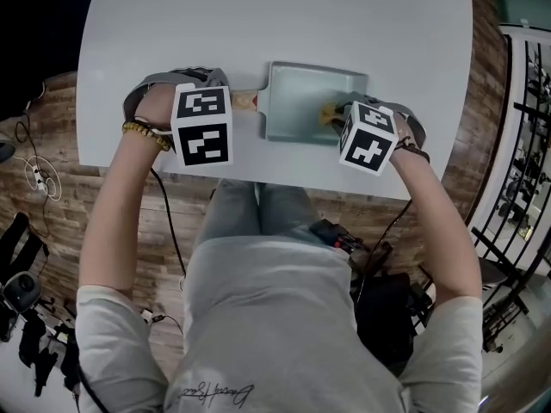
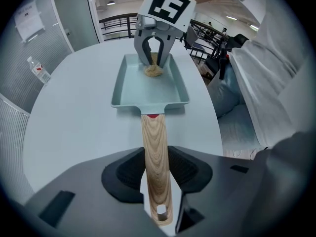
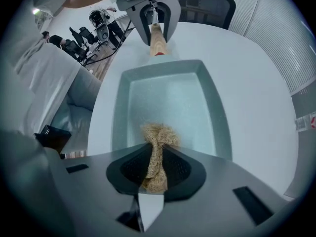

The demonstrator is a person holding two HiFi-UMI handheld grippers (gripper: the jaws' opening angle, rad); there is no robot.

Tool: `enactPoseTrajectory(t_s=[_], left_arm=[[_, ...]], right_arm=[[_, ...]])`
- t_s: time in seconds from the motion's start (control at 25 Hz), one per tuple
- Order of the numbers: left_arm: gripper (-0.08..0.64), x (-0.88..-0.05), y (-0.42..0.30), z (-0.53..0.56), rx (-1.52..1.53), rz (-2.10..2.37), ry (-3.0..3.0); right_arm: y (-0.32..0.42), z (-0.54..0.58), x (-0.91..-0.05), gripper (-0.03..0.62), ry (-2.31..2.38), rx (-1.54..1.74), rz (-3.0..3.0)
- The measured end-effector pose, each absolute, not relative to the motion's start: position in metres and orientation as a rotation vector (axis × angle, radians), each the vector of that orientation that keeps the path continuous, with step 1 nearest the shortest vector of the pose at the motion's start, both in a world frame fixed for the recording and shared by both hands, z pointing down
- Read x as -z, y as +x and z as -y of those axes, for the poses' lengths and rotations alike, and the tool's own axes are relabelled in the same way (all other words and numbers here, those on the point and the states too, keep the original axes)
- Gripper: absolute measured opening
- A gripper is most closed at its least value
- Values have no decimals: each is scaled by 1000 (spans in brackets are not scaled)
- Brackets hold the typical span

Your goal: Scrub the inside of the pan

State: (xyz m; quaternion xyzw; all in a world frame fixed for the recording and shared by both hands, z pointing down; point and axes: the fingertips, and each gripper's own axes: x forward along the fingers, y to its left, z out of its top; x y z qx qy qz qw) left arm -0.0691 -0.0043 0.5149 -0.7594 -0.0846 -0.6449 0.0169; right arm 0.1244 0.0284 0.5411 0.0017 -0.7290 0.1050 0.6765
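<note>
Pan (image 1: 306,101): pale green and rectangular, flat on the desk (image 1: 172,24), with its wooden handle (image 2: 155,152) running out toward the person's left.
Left gripper (image 2: 157,174): at the pan's handle end, jaws clenched on the handle. This is likely to pin the pan so it cannot slide under the scrubbing.
Right gripper (image 3: 155,169): above the pan's end opposite the handle, pointing down, jaws grasping a tan scrubber (image 3: 159,135). A tuft sticks out past the jaws, so fibre rather than plastic meets the pan.
Scrubber: inside the pan, near the wall farthest from the handle. It seems to press on the pan floor, though contact is hard to confirm.
Stage: judged as scrubbing set up, with most of the pan floor toward the handle left to cover.
Risk: the pan pivoting about the handle if pushed sideways.
</note>
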Motion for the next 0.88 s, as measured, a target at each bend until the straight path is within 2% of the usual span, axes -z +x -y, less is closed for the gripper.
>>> enactPoseTrajectory(t_s=[0.44, 0.88], left_arm=[[152, -510, -65, -3, 1986, 273, -2390], [152, -510, -64, 5, 2010, 137, -2400]], right_arm=[[133, 33, -539, 77, 77, -108, 1609], [136, 21, -538, 77, 103, -80, 1624]])
